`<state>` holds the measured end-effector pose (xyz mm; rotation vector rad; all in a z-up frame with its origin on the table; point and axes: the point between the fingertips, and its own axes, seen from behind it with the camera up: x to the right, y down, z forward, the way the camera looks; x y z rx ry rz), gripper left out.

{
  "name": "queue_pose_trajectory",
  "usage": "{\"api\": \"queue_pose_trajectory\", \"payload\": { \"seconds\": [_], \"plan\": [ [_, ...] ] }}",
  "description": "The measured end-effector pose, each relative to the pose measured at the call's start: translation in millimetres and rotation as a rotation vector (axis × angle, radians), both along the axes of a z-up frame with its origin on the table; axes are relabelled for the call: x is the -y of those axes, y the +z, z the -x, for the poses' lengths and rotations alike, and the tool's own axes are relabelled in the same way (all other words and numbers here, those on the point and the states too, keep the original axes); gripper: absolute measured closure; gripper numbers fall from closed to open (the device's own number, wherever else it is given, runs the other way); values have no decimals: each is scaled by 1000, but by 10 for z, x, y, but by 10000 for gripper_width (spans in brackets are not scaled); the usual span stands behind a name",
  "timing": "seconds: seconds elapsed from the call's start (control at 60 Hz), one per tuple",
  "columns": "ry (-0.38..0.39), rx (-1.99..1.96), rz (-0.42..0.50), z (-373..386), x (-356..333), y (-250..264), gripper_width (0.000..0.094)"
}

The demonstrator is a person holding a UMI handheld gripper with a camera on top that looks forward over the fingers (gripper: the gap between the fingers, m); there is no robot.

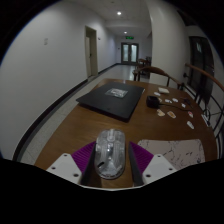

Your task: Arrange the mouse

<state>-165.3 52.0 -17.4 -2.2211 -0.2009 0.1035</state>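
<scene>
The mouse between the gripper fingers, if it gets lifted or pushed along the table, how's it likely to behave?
The mouse looks like rigid plastic, so it should probably keep its shape. Its rounded, glossy shell may slip against the pads of the gripper unless squeezed squarely. Low and flat-bottomed on the wooden table, it seems likelier to slide than roll or tip.

You see brown wooden table (pixel 75 118), smooth, faint sheen. Grey plastic computer mouse (pixel 110 152) between your gripper's (pixel 110 165) purple matt pads (pixel 84 158), gaps at either side; shell glossy, catching light. Flat black mat-like sheet (pixel 112 97) looks matt. Small white paper scraps (pixel 172 112) beyond. Corridor floor (pixel 118 72) glossy, reflecting ceiling light.
</scene>
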Motion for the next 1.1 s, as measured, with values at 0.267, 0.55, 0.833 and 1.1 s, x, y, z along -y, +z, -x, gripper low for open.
{"api": "queue_pose_trajectory", "payload": {
  "seconds": [0.267,0.55,0.833,1.1],
  "plan": [
    [91,-64,30,208,117,186,598],
    [-108,22,-293,-1314,579,1544,602],
    [-224,-7,-21,-1868,803,112,602],
    [-165,-6,70,-1855,1000,43,212]
  ]
}}
